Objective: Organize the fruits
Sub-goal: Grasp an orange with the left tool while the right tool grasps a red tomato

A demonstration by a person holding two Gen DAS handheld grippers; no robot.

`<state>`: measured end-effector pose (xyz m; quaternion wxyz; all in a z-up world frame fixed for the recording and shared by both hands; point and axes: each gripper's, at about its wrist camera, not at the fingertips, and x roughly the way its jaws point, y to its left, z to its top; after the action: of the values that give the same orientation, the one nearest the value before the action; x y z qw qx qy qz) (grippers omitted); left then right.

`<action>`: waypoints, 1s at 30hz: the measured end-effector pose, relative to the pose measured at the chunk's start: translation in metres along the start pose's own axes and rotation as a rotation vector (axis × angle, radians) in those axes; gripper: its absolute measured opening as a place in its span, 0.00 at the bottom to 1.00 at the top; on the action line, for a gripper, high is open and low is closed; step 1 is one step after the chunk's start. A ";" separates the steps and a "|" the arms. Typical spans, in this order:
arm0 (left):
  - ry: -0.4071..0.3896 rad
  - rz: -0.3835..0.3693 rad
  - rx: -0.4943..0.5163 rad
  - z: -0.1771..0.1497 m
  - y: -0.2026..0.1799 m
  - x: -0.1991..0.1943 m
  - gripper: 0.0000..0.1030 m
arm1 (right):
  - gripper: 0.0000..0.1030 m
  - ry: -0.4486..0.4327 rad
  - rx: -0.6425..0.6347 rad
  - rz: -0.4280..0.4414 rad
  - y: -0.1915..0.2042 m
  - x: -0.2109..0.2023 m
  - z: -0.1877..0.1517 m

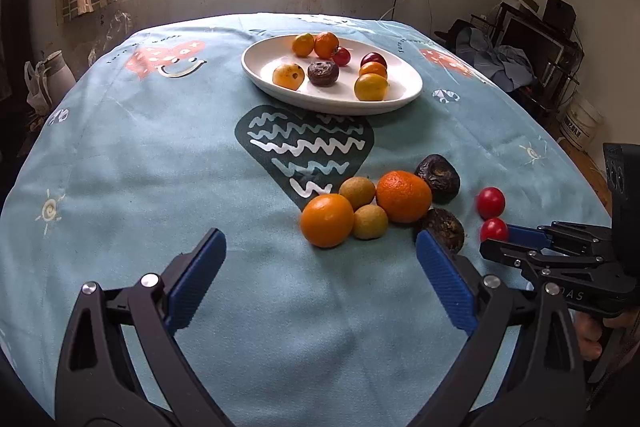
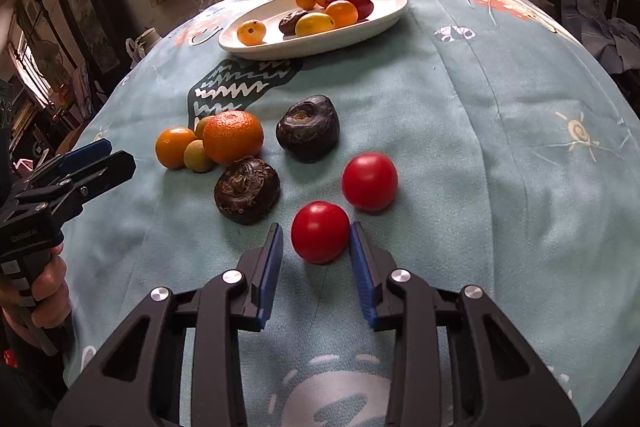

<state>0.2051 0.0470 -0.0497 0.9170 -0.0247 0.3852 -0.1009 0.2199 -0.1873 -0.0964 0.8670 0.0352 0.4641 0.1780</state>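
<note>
A white oval plate [image 1: 404,95] [image 2: 384,15] with several fruits stands at the far side of the table. Loose fruits lie nearer: two oranges [image 1: 404,195] [image 2: 233,137], two small greenish fruits [image 1: 370,221], two dark wrinkled fruits [image 2: 247,190] and two red tomatoes. My right gripper [image 2: 316,233] is open, its blue pads either side of the near tomato [image 2: 320,231] [image 1: 494,229], close to it but with small gaps. The other tomato [image 2: 370,181] lies just beyond. My left gripper [image 1: 320,249] is wide open and empty, low over the cloth in front of the fruit pile.
The table carries a light blue printed cloth [image 1: 160,167]. A window and curtains are behind it. Furniture and clutter stand at the right [image 1: 532,43], with a white bucket [image 1: 580,121] on the floor.
</note>
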 end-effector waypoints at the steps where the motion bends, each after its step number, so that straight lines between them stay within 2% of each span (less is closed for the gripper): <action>1: 0.002 0.002 0.000 0.000 0.000 0.001 0.95 | 0.29 -0.001 0.006 0.000 -0.001 0.000 0.000; 6: 0.000 0.011 0.027 -0.001 -0.003 0.003 0.93 | 0.27 -0.043 0.028 0.046 -0.006 -0.009 -0.002; 9: 0.007 -0.021 0.053 0.003 -0.003 0.006 0.79 | 0.27 -0.064 0.044 0.084 -0.009 -0.014 -0.004; 11: 0.024 -0.026 0.062 0.007 -0.001 0.012 0.64 | 0.27 -0.059 0.050 0.104 -0.010 -0.014 -0.004; 16: 0.060 -0.052 0.047 0.014 0.006 0.026 0.47 | 0.27 -0.055 0.070 0.130 -0.013 -0.014 -0.003; 20: 0.074 -0.057 0.020 0.018 0.010 0.034 0.44 | 0.27 -0.048 0.080 0.143 -0.015 -0.013 -0.004; 25: 0.097 -0.096 -0.010 0.020 0.014 0.041 0.44 | 0.27 -0.050 0.085 0.151 -0.016 -0.014 -0.005; 27: 0.145 -0.128 -0.013 0.017 0.012 0.049 0.40 | 0.27 -0.046 0.086 0.156 -0.016 -0.013 -0.005; 30: 0.140 -0.128 -0.006 0.017 0.009 0.050 0.36 | 0.27 -0.047 0.084 0.161 -0.016 -0.013 -0.005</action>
<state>0.2527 0.0456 -0.0740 0.8794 -0.0447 0.4464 -0.1595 0.2139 -0.2067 -0.0924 0.8582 0.1130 0.4464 0.2267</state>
